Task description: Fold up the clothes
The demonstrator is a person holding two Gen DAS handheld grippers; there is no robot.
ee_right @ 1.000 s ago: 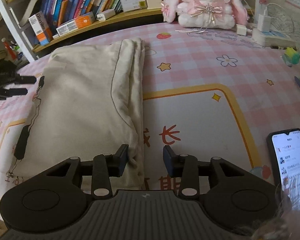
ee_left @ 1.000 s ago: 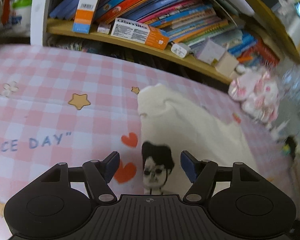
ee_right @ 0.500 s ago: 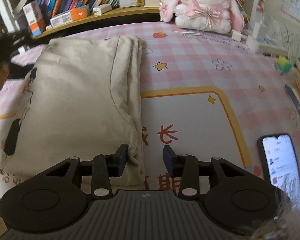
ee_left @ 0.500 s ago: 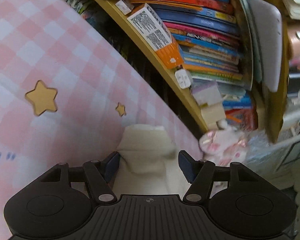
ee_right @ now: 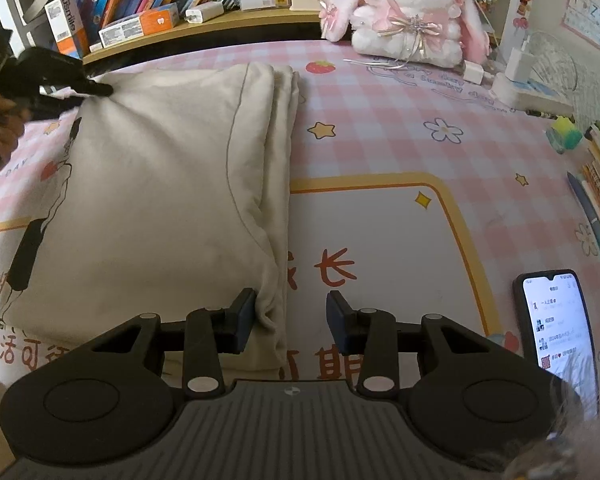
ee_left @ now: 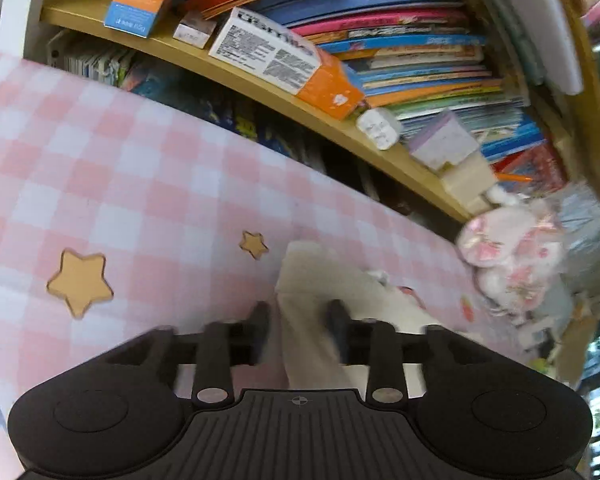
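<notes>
We see a cream shirt (ee_right: 152,200) half-folded on the pink checked table (ee_right: 400,92). Left gripper (ee_left: 298,322) straddles its far corner, jaws opening (cloth between); right gripper (ee_right: 290,316) spread over the near hem. Corners may slip, spoiling the fold

A cream garment (ee_right: 160,208) is seen folded on the pink checked tabletop (ee_right: 380,128), with its folded layers stacked along the right edge. The right claw (ee_right: 290,318) is held low over the near right corner of the garment; its jaws stand apart, the left pad is touching the cloth edge and the right pad is over the bare tabletop. At the far left corner, the left claw (ee_right: 96,90) is seen at the cloth, carried by a hand (ee_right: 2,120). A phone (ee_right: 556,320) with a lit screen is lying at the right. A plush rabbit (ee_right: 408,12) is placed near the bookshelf (ee_right: 204,28).
</notes>
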